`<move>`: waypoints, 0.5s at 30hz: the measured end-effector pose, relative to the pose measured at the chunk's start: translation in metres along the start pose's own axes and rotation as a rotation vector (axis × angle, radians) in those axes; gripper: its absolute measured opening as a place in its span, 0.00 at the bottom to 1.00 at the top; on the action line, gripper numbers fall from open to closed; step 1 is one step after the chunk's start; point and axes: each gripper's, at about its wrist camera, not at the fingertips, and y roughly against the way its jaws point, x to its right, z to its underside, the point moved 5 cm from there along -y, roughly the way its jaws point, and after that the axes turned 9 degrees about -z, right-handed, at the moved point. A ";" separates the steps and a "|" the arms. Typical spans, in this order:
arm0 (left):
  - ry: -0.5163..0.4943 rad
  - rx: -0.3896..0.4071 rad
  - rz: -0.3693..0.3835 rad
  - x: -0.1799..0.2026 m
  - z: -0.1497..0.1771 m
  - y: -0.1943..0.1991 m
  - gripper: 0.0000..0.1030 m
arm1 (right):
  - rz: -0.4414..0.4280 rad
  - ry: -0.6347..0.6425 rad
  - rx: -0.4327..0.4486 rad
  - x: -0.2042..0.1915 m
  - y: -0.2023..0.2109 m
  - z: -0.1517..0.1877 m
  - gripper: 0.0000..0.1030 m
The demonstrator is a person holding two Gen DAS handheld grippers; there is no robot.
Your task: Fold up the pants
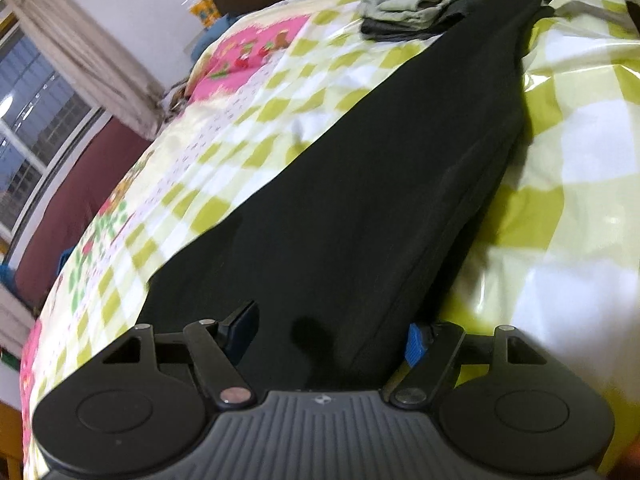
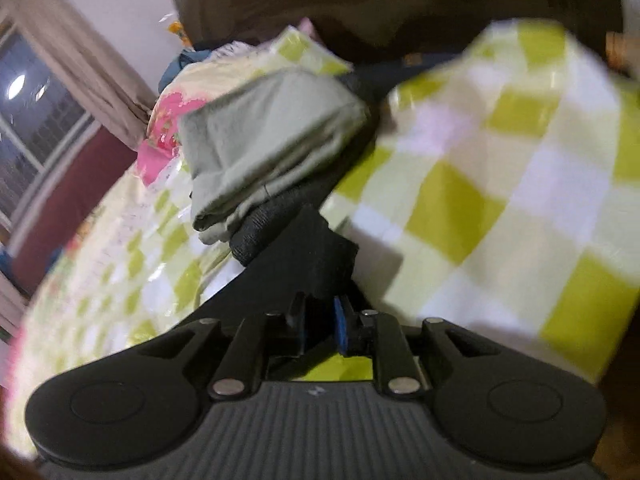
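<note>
Black pants (image 1: 360, 184) lie stretched along the checked bed cover (image 1: 560, 160). The left gripper (image 1: 332, 332) gapes wide over one end, gripping nothing. The right gripper (image 2: 320, 320), nearly closed, pinches the far end beside folded grey-green clothes (image 2: 264, 136).

Right gripper (image 2: 320, 320), jaws nearly together with an end of the black pants (image 2: 316, 256) pinched between them. Beyond it, a folded grey-green garment (image 2: 264, 136) lies on the checked bedspread (image 2: 500, 184); window (image 2: 28, 128) and curtain (image 2: 84, 56) at left.
</note>
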 end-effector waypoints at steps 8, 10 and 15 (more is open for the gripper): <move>0.103 0.025 -0.071 -0.040 0.021 0.015 0.91 | -0.307 0.372 -0.154 -0.154 -0.025 0.058 0.41; 0.111 -0.019 -0.105 -0.049 0.034 0.001 0.92 | -0.380 0.390 -0.265 -0.184 -0.053 0.087 0.41; 0.211 -0.142 -0.080 -0.078 0.075 -0.008 0.92 | -0.269 0.497 -0.547 -0.204 -0.112 0.142 0.38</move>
